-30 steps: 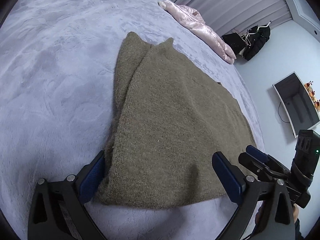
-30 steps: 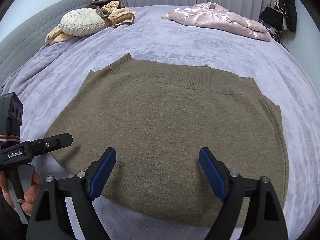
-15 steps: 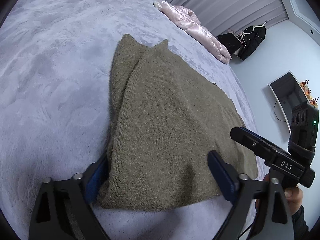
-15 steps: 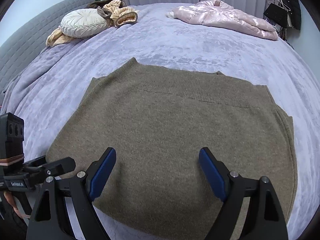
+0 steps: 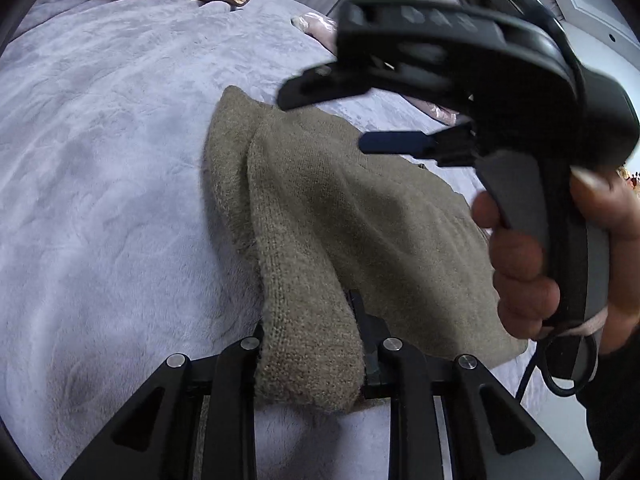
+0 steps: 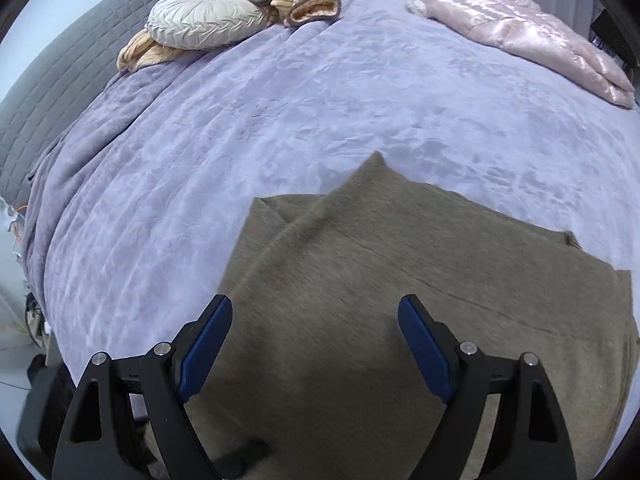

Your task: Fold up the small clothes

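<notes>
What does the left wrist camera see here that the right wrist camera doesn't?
Only the left wrist view shows the left gripper, whose jaws have just been closing, pinching a bunched edge of the olive knit garment. It also shows the person's hand holding the right gripper above the cloth.

Only the right wrist view shows the round cushion and the grey headboard. Here the right gripper's blue pads stand wide apart.

Both show the garment, the lavender bedspread, the pink jacket and the tan striped cloth.
</notes>
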`<control>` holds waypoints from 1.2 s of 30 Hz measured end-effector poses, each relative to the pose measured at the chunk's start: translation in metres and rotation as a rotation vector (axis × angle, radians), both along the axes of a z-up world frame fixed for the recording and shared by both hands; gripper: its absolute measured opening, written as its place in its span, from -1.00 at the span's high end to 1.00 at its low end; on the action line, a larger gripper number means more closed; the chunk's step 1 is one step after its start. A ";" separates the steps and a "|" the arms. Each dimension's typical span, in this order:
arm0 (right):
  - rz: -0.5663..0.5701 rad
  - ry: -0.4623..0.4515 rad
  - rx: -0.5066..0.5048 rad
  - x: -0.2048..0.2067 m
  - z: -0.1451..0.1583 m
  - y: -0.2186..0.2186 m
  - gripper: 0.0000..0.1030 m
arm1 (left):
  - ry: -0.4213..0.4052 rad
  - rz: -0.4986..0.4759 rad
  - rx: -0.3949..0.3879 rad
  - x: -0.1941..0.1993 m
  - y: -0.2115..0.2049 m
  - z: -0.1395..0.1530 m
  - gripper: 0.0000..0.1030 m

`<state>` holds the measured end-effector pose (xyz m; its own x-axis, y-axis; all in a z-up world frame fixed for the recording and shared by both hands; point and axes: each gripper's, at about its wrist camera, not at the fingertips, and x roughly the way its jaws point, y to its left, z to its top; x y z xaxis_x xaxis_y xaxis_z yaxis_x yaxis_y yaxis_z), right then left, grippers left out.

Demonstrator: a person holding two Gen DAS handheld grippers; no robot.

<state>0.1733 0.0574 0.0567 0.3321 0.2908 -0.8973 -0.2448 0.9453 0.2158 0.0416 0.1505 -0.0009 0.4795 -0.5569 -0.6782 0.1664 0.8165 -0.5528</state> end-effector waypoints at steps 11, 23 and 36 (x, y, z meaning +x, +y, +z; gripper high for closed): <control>0.128 0.051 -0.388 0.033 -0.058 0.093 -0.71 | 0.034 0.004 -0.020 0.005 0.000 -0.011 0.50; 0.096 -0.013 -0.223 0.018 -0.016 0.049 0.62 | 0.011 -0.013 0.062 -0.009 -0.025 0.014 0.51; 0.088 -0.111 -0.127 0.011 0.026 0.018 0.62 | 0.014 -0.030 0.155 -0.007 -0.058 0.041 0.73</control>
